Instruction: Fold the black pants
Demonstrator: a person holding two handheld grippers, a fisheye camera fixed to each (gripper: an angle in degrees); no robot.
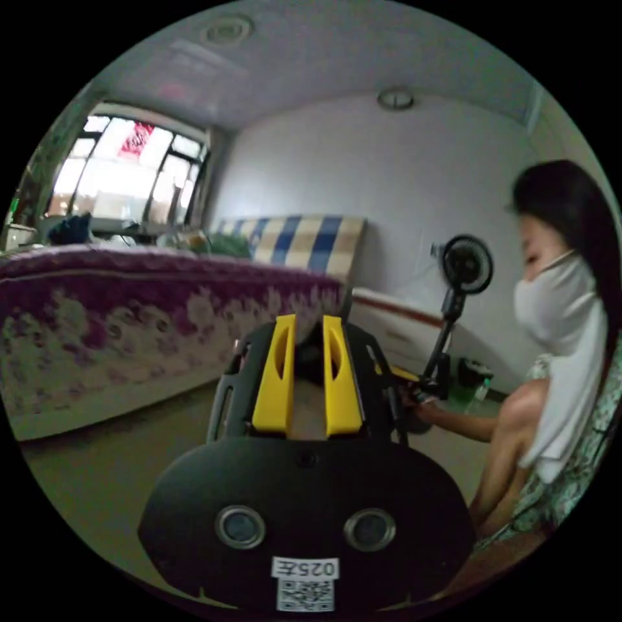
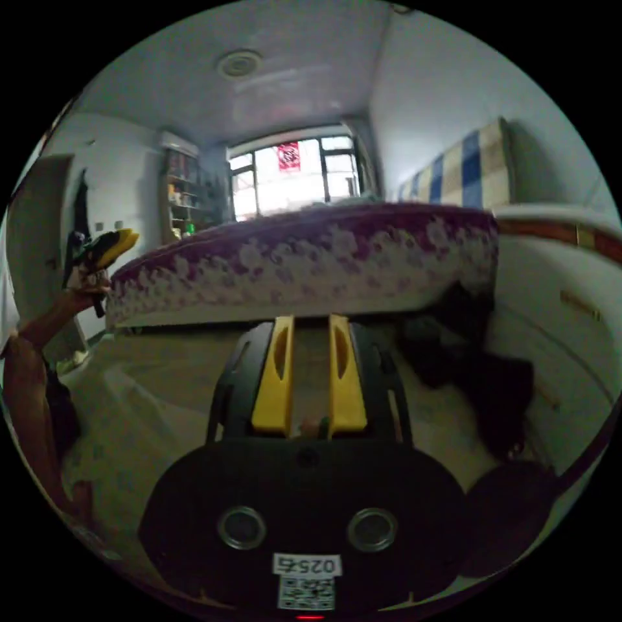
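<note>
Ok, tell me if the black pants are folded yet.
Not folded: the black pants lie in a crumpled heap on the floor beside the bed.

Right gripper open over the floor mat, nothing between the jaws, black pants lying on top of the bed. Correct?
Not quite. In the right gripper view the black pants lie heaped on the floor beside the bed, not on top of it. The right gripper is open, nothing between the jaws.

A pale beige sheet-covered floor runs beside the purple floral-covered bed; a crumpled black pants heap lies at the bed's corner.
</note>
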